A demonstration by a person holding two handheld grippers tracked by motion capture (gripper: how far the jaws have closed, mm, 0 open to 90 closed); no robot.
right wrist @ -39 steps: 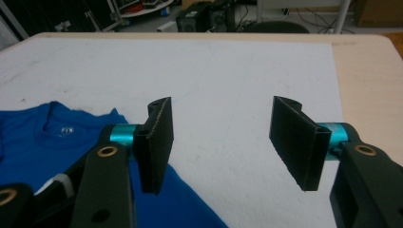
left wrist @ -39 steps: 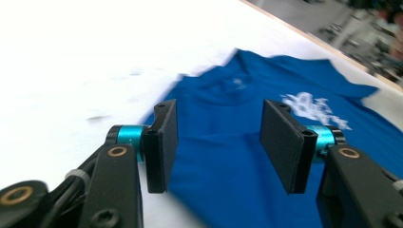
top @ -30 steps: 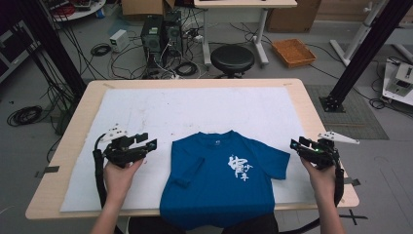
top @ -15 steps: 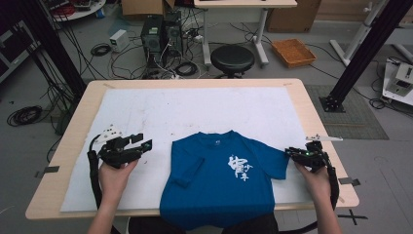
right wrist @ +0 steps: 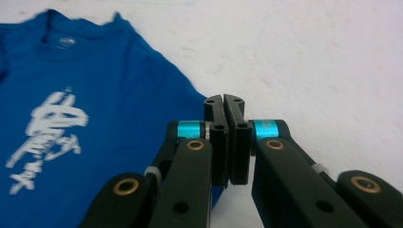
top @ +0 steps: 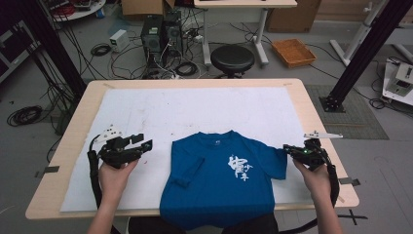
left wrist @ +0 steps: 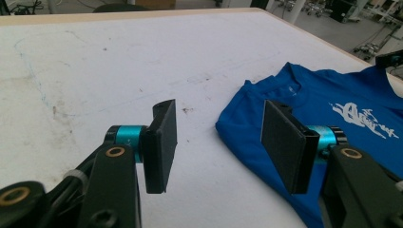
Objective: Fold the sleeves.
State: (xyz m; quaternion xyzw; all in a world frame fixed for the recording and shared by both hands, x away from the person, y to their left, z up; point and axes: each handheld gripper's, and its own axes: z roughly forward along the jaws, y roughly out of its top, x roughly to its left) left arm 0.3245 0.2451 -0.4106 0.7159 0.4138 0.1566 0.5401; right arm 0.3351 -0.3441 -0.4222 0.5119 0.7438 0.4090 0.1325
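A blue T-shirt (top: 214, 190) with a white print lies flat at the table's near edge, its hem hanging over, and its left sleeve is folded inward. My left gripper (top: 145, 142) hovers open to the left of the shirt, with nothing between its pads (left wrist: 228, 142); the shirt (left wrist: 342, 95) lies just to its right. My right gripper (top: 287, 147) sits at the tip of the shirt's right sleeve. Its jaws have just been closing and now meet (right wrist: 223, 102) at the edge of the shirt (right wrist: 95, 80). No cloth shows between the pads.
A white mat (top: 195, 112) covers the wooden table (top: 195, 83), with bare mat behind and beside the shirt. Beyond the table stand a black stool (top: 232, 58), computer towers (top: 160, 31) with cables, and an orange tray (top: 293, 51) on the floor.
My right gripper has moved left to the sleeve's edge and its jaws have closed. The left gripper and the shirt have kept still.
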